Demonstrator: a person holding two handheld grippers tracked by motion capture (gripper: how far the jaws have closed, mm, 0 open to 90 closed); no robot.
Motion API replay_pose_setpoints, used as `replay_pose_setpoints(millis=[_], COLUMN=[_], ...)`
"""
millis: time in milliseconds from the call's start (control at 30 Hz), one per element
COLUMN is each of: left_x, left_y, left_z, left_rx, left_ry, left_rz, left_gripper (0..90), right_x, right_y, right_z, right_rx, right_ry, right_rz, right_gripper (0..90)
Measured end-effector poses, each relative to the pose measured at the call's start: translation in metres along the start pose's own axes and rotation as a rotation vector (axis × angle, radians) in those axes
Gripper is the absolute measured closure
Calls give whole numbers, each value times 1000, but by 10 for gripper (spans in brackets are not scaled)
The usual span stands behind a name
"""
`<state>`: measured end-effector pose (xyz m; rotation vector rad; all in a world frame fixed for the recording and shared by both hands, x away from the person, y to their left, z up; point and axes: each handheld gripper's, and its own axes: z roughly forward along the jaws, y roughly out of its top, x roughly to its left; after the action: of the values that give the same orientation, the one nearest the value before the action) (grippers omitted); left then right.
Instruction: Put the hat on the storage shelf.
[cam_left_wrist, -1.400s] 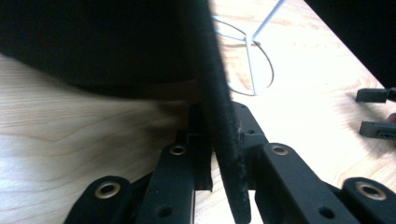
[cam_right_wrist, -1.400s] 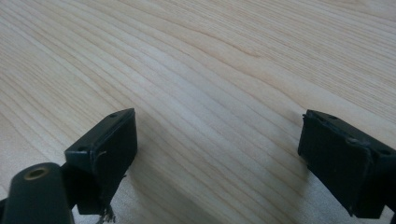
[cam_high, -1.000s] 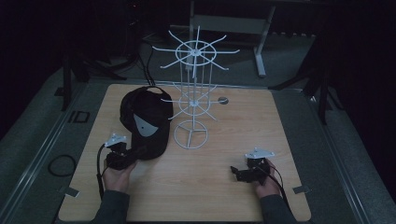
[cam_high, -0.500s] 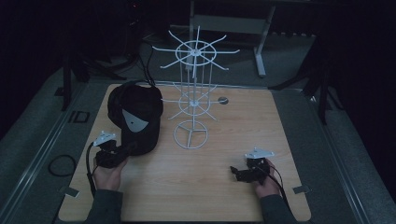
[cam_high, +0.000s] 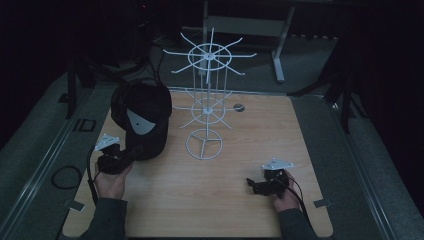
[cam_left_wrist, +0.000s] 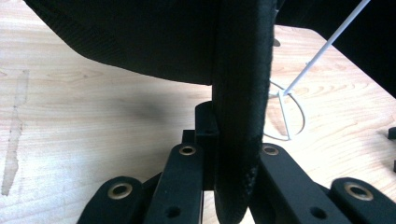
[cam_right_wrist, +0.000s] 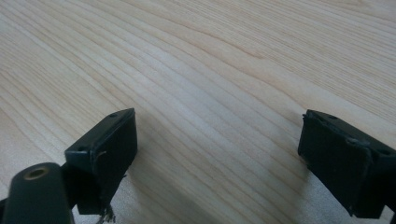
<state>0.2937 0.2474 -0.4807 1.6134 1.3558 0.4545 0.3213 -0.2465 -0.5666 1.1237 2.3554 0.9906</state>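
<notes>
A black cap (cam_high: 141, 120) hangs over the left part of the wooden table (cam_high: 240, 215), its brim pinched edge-on between the jaws of the left gripper (cam_high: 120, 159); from the left gripper view the dark brim (cam_left_wrist: 240, 116) stands upright with the jaws clamped on both of its faces. The cap carries a pale patch on its front. At about three o'clock from the cap, near it, stands a white wire rack (cam_high: 205, 100) on a ring base with spokes fanning out at two levels. Well off at four o'clock, the right gripper (cam_high: 257, 186) sits low over bare wood, its jaws wide apart with nothing between them.
</notes>
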Motion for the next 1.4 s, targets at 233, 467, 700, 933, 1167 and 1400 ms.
replay_pose_setpoints(millis=[233,467,700,933,1167,1400], left_x=[-1,-3,-9,-15,-20,-24], left_y=[4,9,12,14,15,14], left_z=[-3,-5,-3,-2,-3,-4], left_rx=[-16,-40,-51,-66,-74,-90], left_ry=[5,15,16,10,17,28], left_rz=[25,43,64,64,79,91], left_gripper=[868,868,868,868,868,868], right_x=[0,0,0,0,0,0], right_y=[0,0,0,0,0,0], right_z=[0,0,0,0,0,0], right_rx=[0,0,0,1,0,0], right_ry=[0,0,0,1,0,0], right_rz=[0,0,0,-1,-2,-2], right_gripper=[117,117,117,117,117,117])
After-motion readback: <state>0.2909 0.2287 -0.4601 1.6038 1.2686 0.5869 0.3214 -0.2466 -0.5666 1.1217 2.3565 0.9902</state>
